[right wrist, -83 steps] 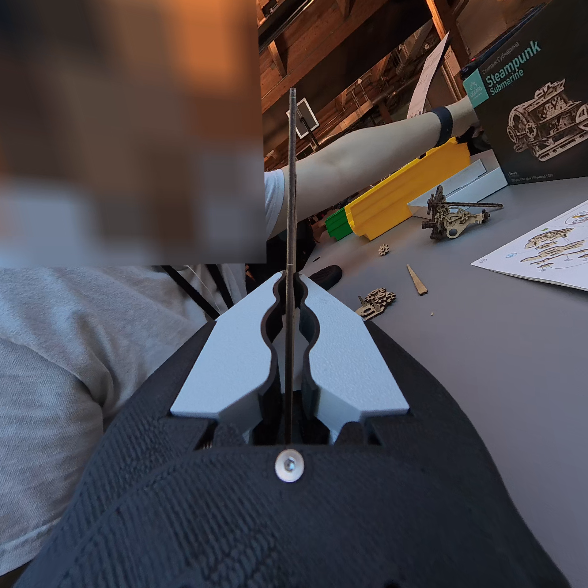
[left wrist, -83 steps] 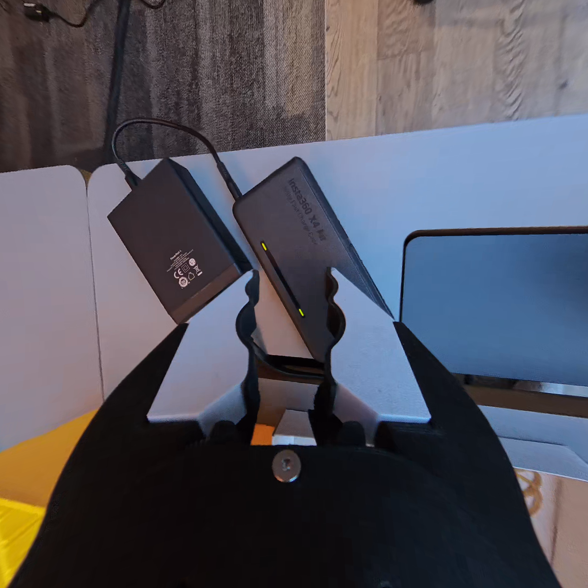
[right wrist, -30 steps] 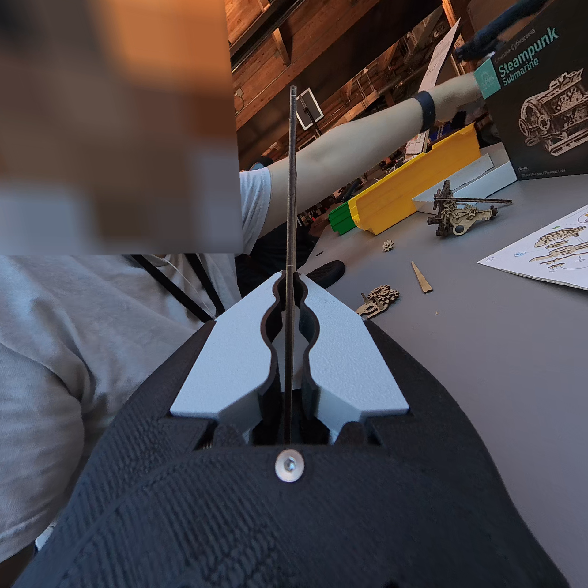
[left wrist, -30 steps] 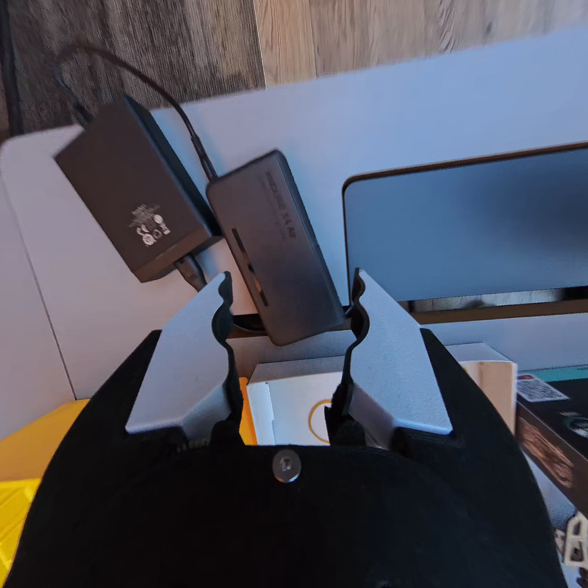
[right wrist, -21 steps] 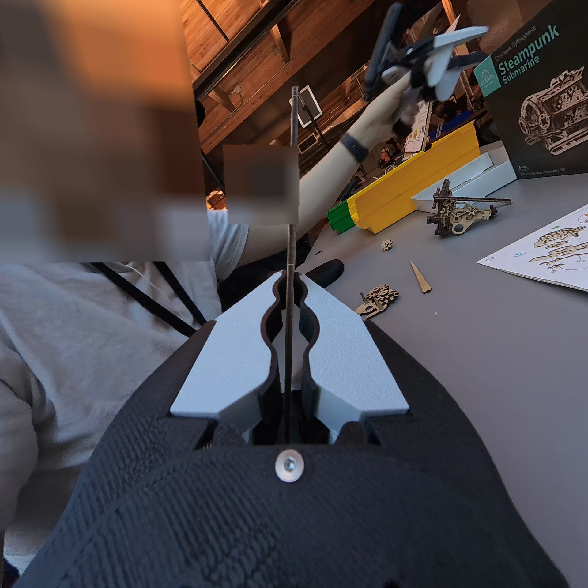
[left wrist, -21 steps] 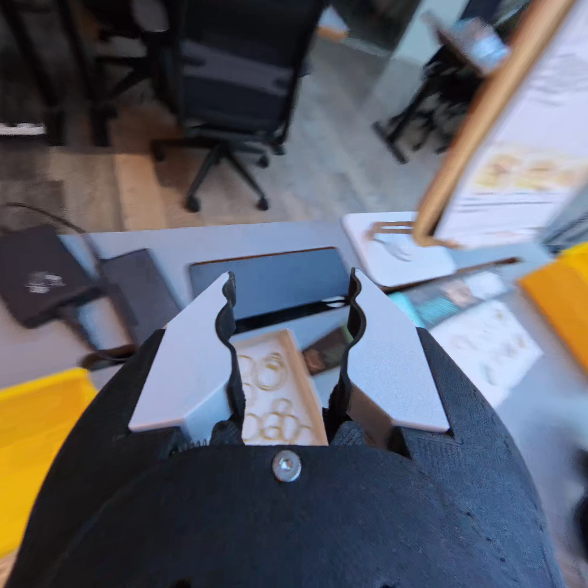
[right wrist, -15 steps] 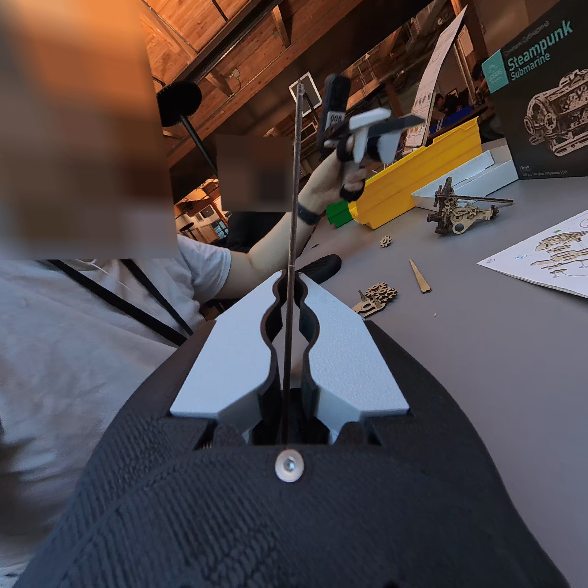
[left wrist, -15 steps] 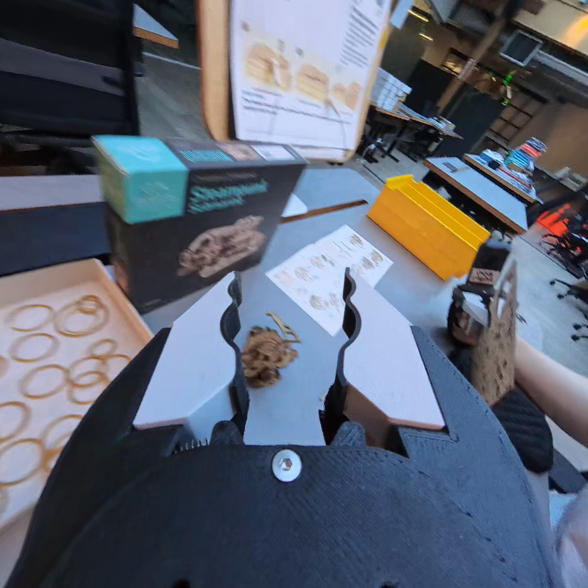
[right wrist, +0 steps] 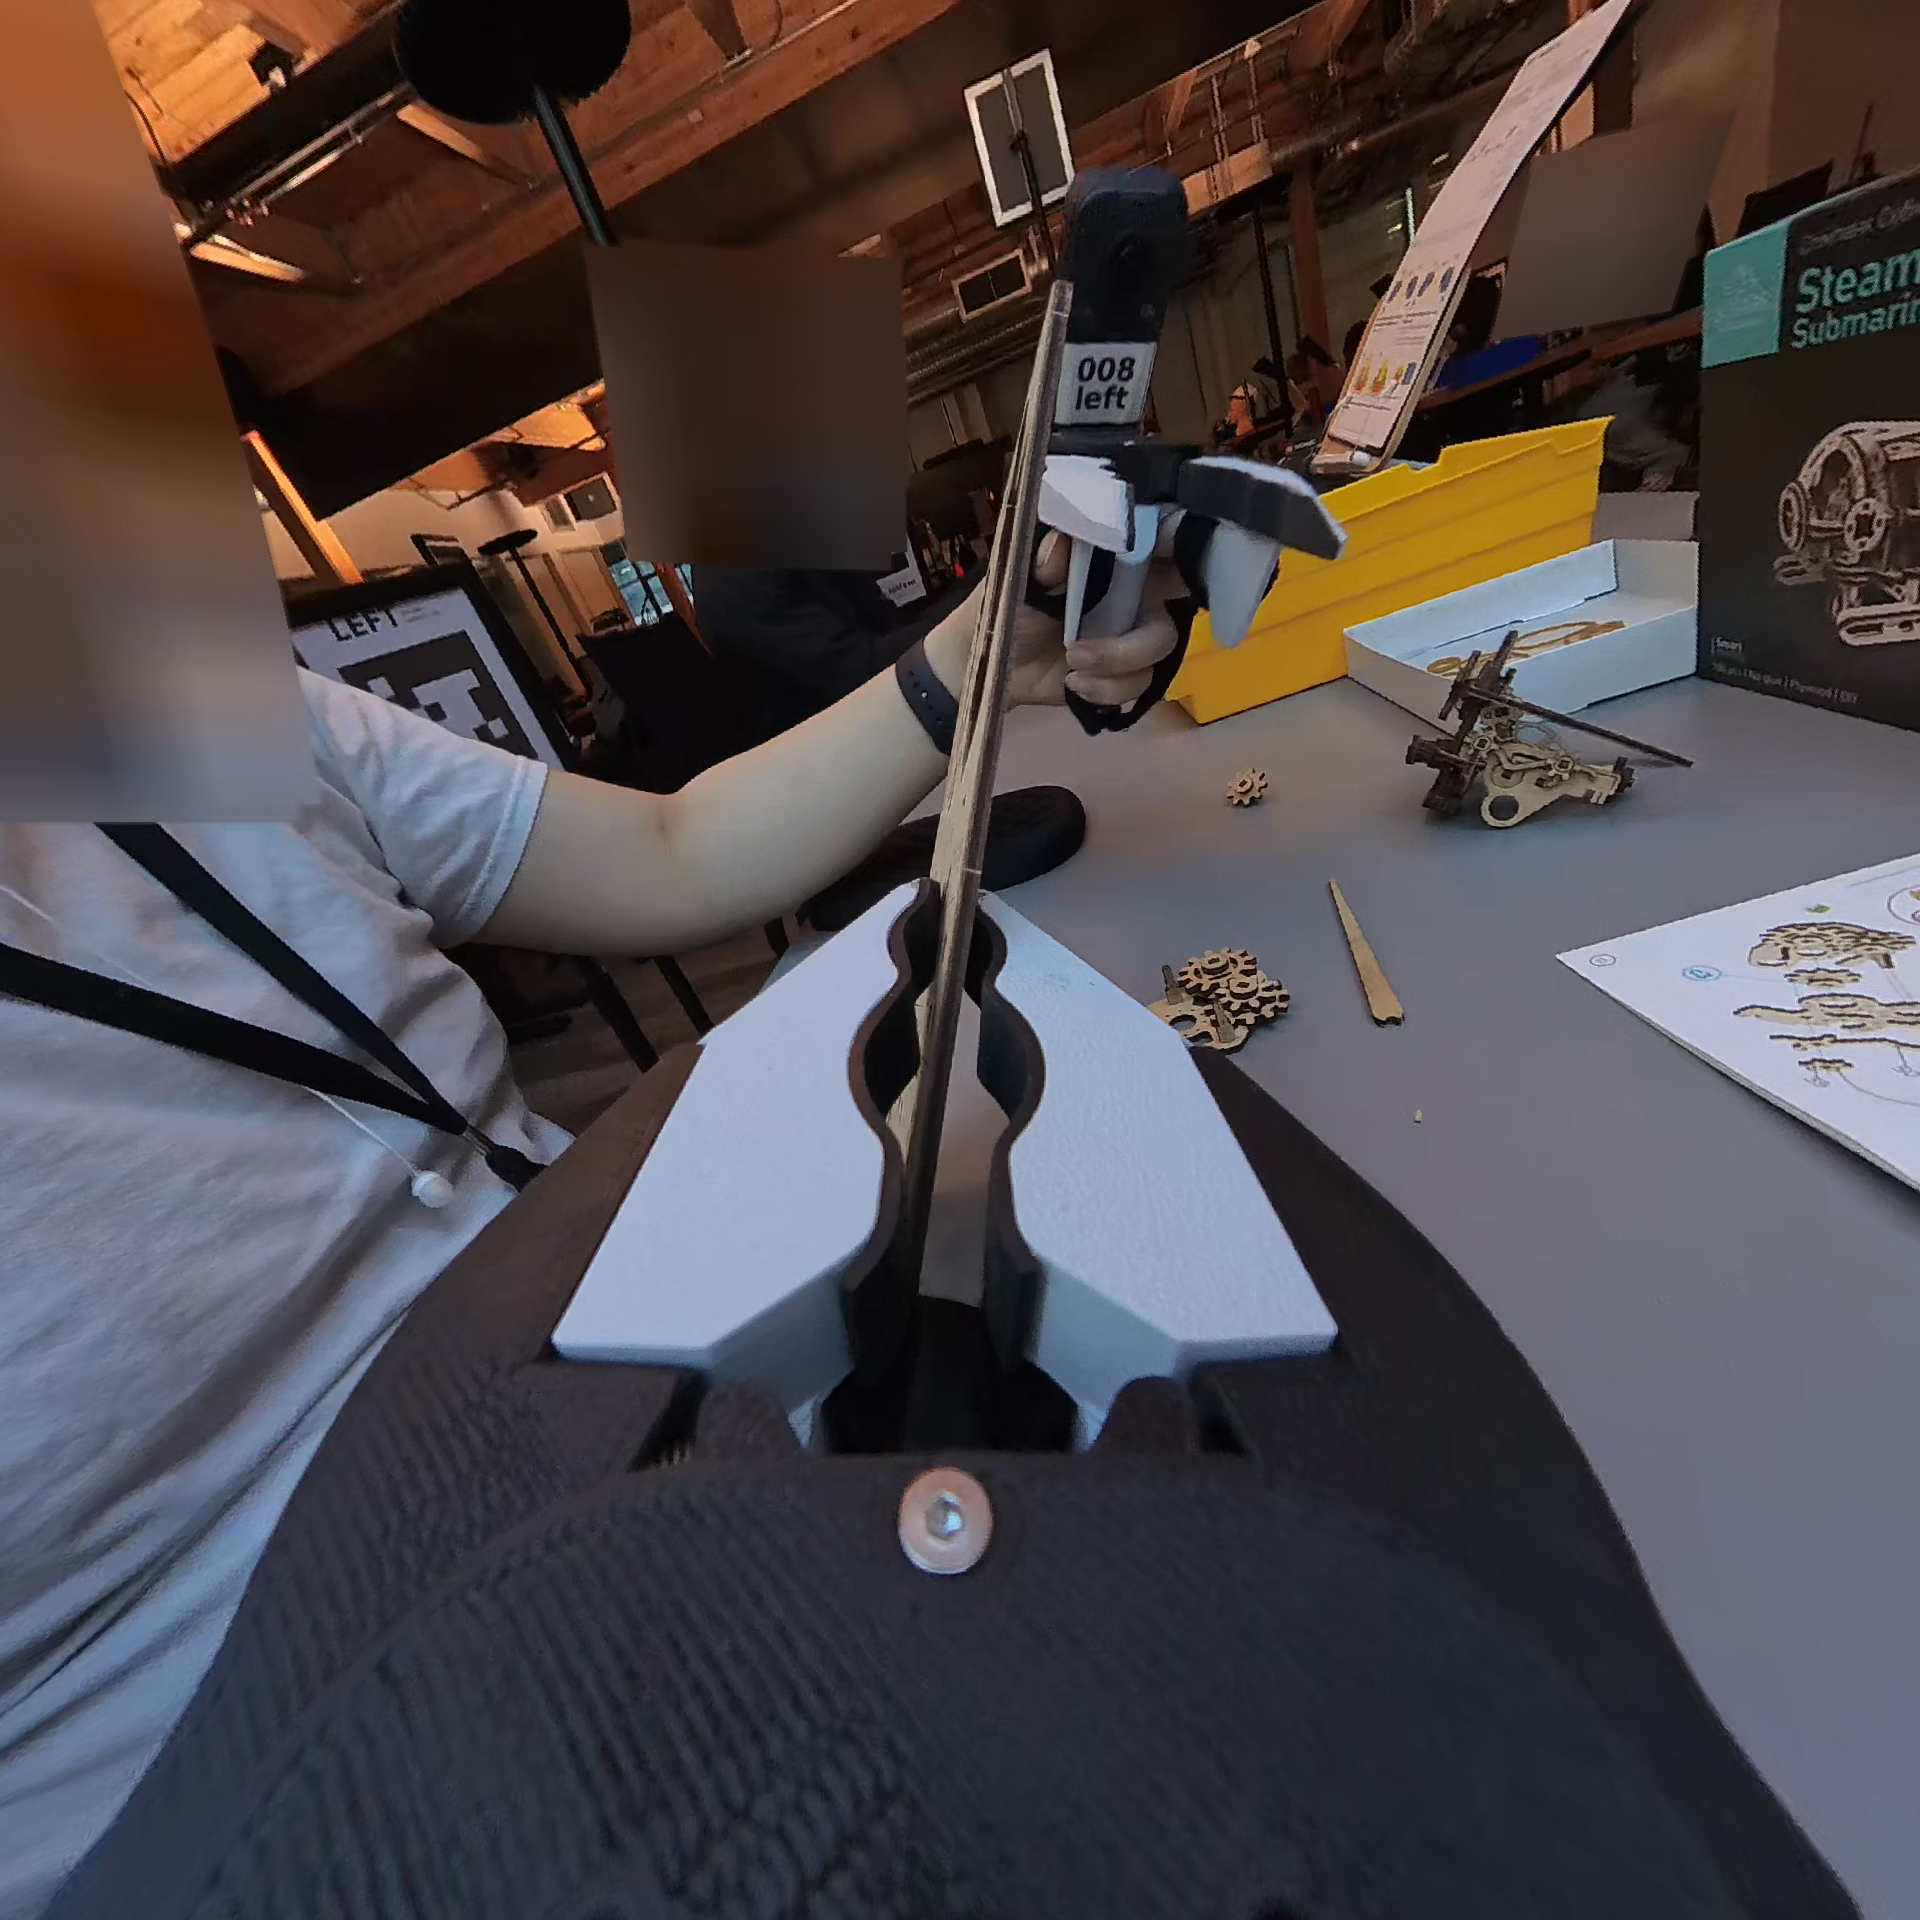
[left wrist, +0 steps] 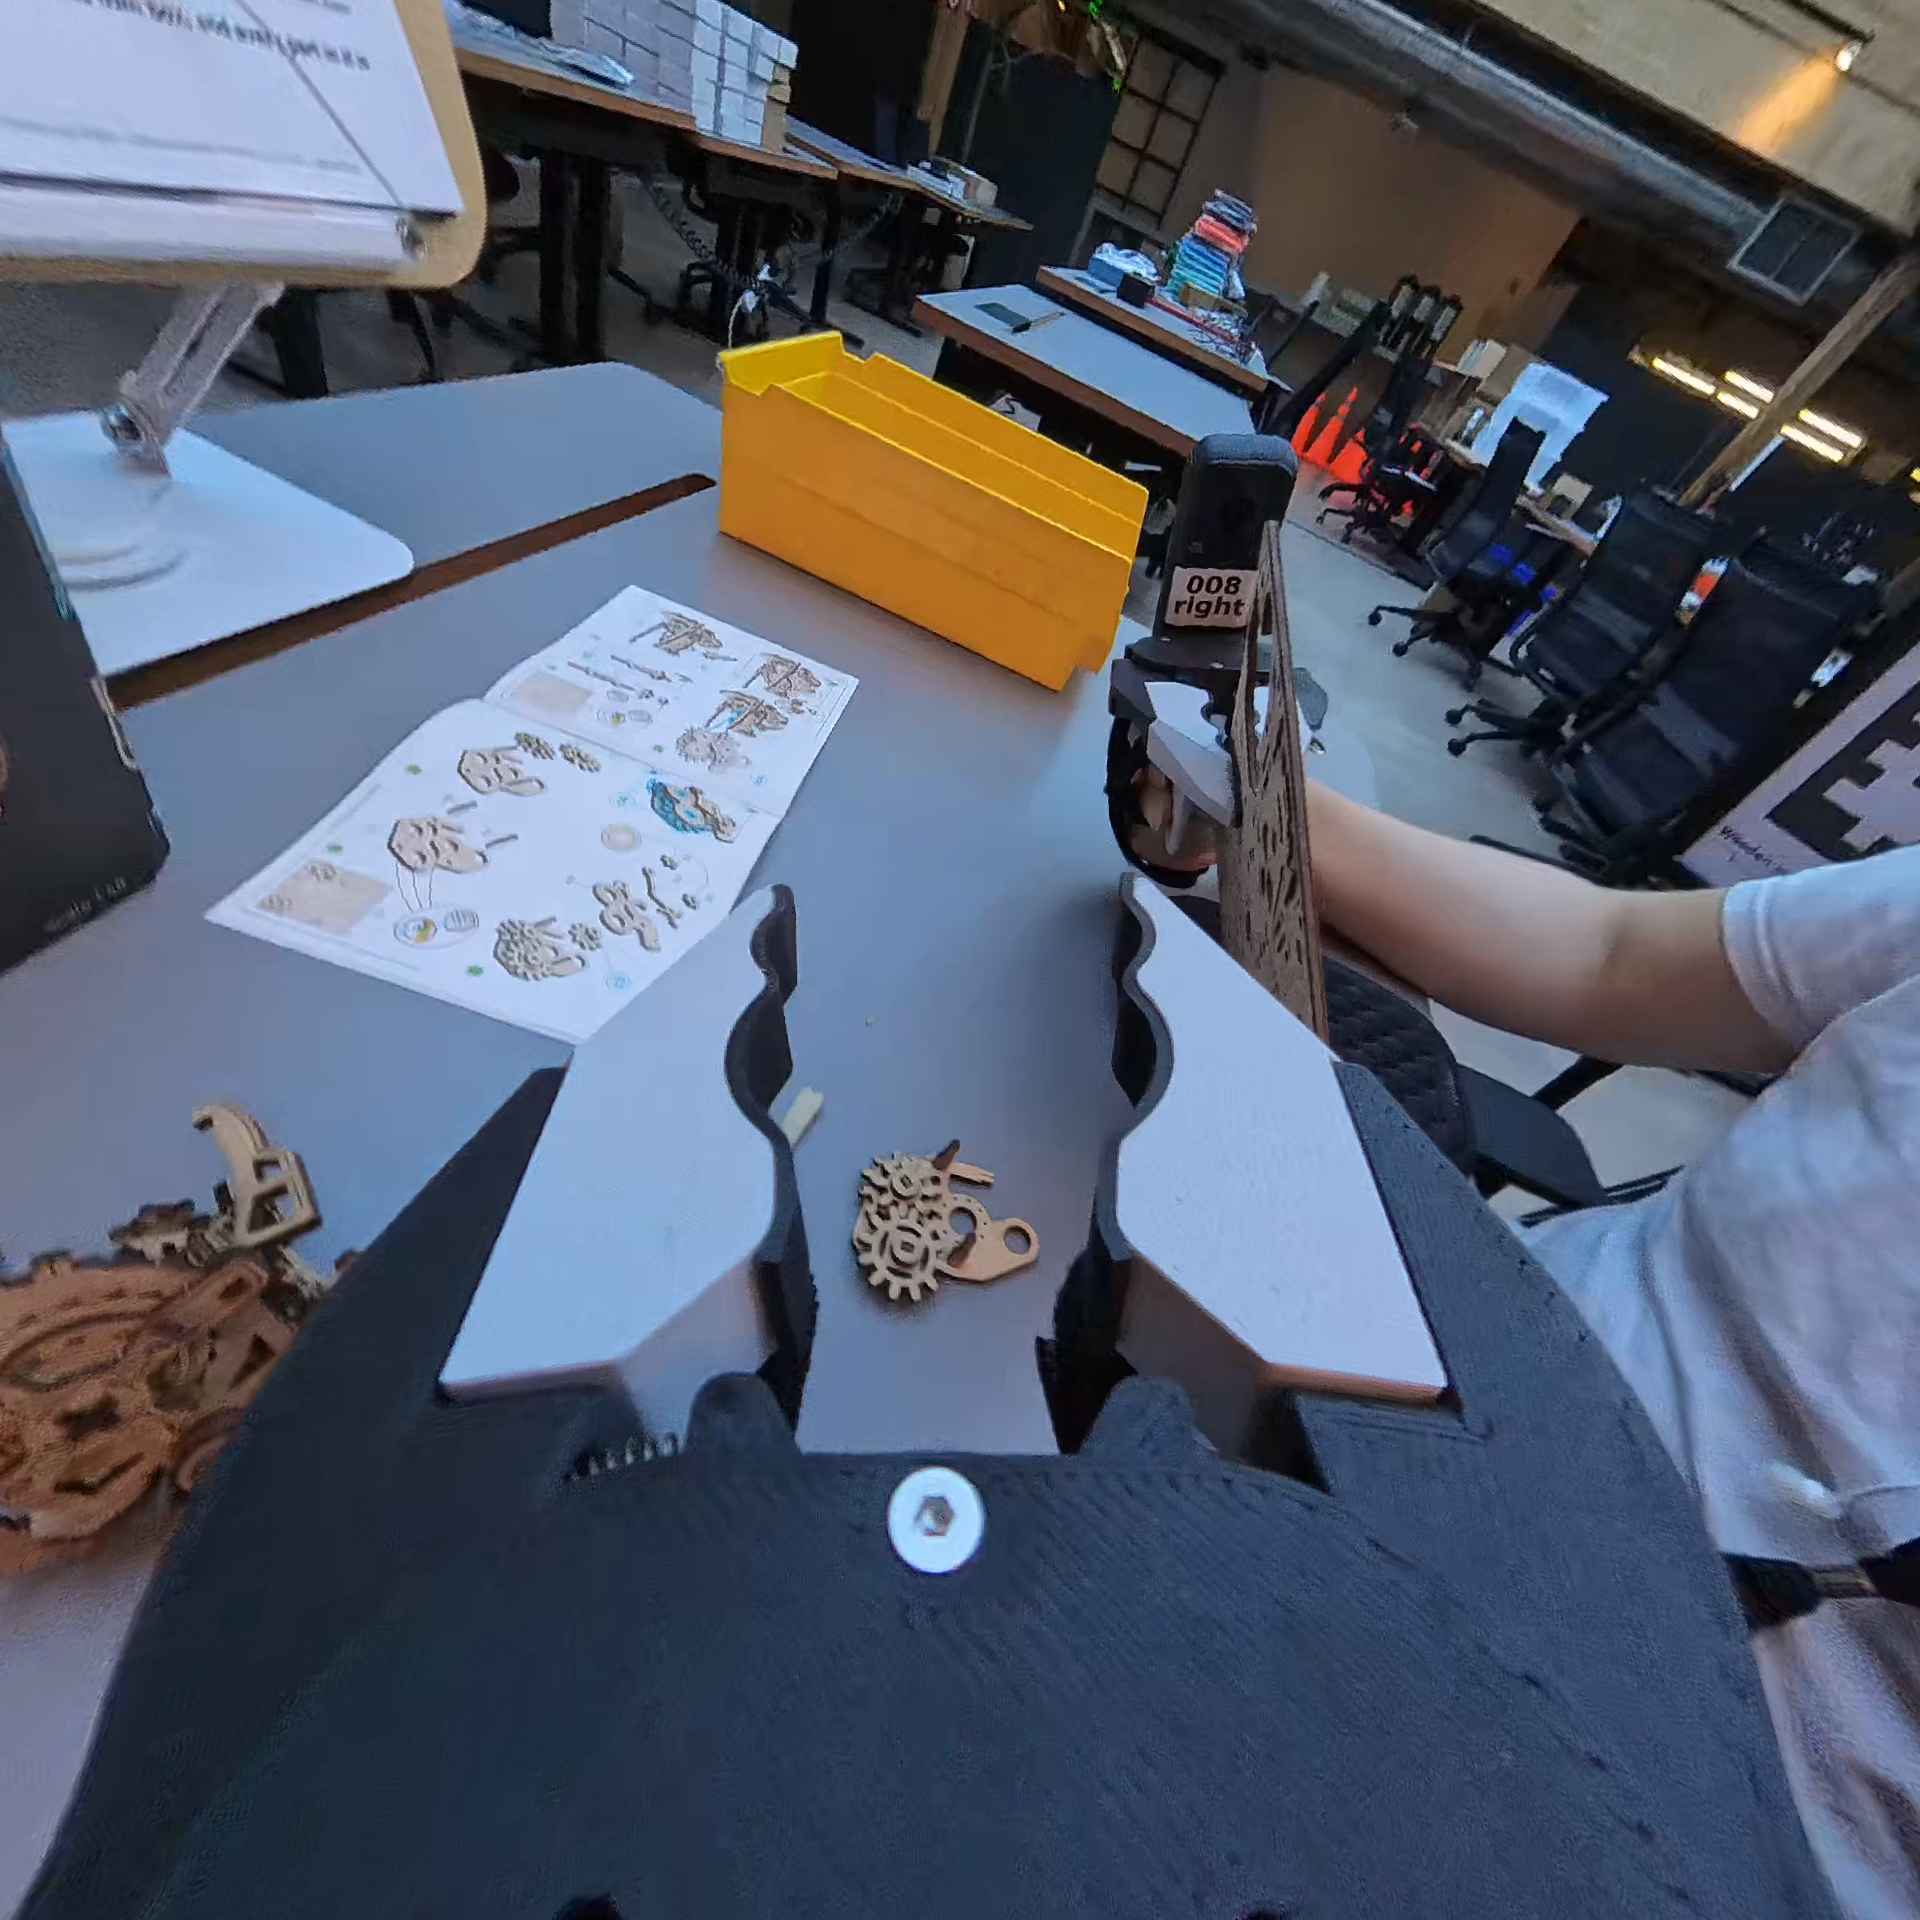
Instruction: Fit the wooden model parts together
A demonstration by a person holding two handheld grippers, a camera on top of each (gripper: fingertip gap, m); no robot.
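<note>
My left gripper is open and empty, held above the grey table. A small wooden gear assembly lies on the table between its fingers, and it also shows in the right wrist view. My right gripper is shut on a thin laser-cut wooden sheet, seen edge-on and standing upright. In the left wrist view that sheet stands in the right gripper at the table's right edge. A part-built wooden model lies at the left, also seen in the right wrist view. The left gripper shows open there.
An open instruction booklet lies mid-table, with a yellow bin behind it. A wooden stick and a loose small gear lie near the gear assembly. A black kit box, a white tray and a document stand base stand nearby. My right fingertips sit around 15 centimetres from my left ones.
My left gripper swung from the black chargers at the table's back round to the table middle and opened wider. My right gripper stayed shut on the sheet, which now leans slightly right.
</note>
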